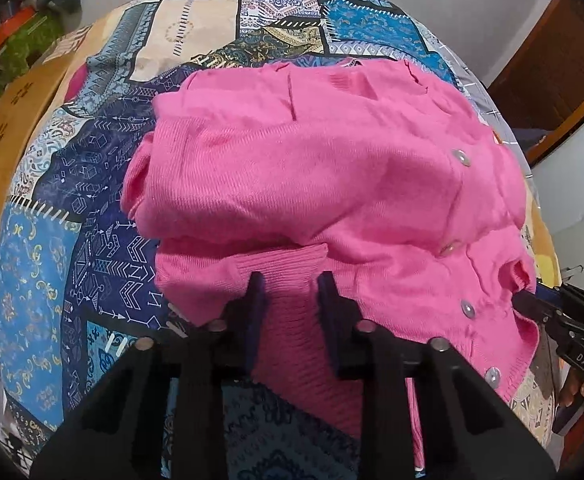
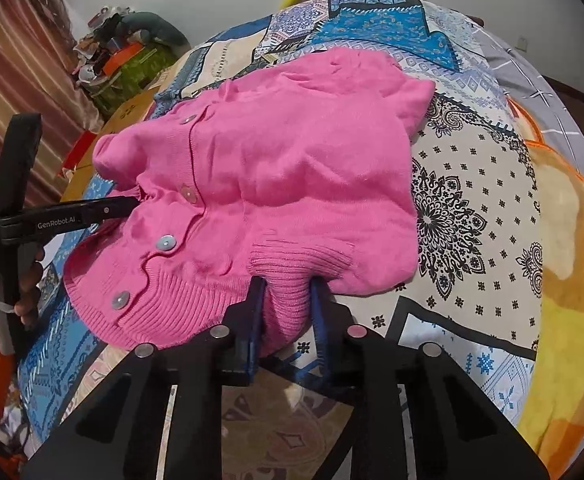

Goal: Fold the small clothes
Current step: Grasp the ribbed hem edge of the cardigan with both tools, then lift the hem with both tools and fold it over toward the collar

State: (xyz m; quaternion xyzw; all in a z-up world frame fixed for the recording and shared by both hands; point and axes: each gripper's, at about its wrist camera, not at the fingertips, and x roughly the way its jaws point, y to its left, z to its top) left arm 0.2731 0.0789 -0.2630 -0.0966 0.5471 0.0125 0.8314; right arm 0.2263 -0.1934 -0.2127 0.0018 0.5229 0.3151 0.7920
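Progress looked about halfway when these views were taken. Your pink knitted cardigan [image 1: 304, 184] lay on the patchwork bedspread [image 1: 51, 240], buttons facing up, with both sleeves already turned in over the body so the garment made a rough rectangle rather than a spread shape. That much of the fold I judge done.

Your left gripper [image 1: 292, 286] had its jaws drawn close and pinching a bunch of the ribbed hem near one bottom corner; the knit was gathered and squeezed between the two dark pads. Your right gripper [image 2: 287, 290] did the same at the other bottom corner: its blue-edged jaws were pressed onto a ridge of ribbing that bulged between them. In the right wrist view the left tool came in from the side, gripped by a hand [image 2: 19, 280] in an orange sleeve.

What remained, as far as I can judge, was the crosswise fold: you would have needed to lift the hem and carry it towards the collar [image 1: 348, 66] at the far end, then smooth the bundle. The fabric showed wrinkles along the button band [image 2: 179, 208], and one puffed cuff stuck out beside it, so some tidying looked due as well. Nothing showed whether other clothes waited nearby.
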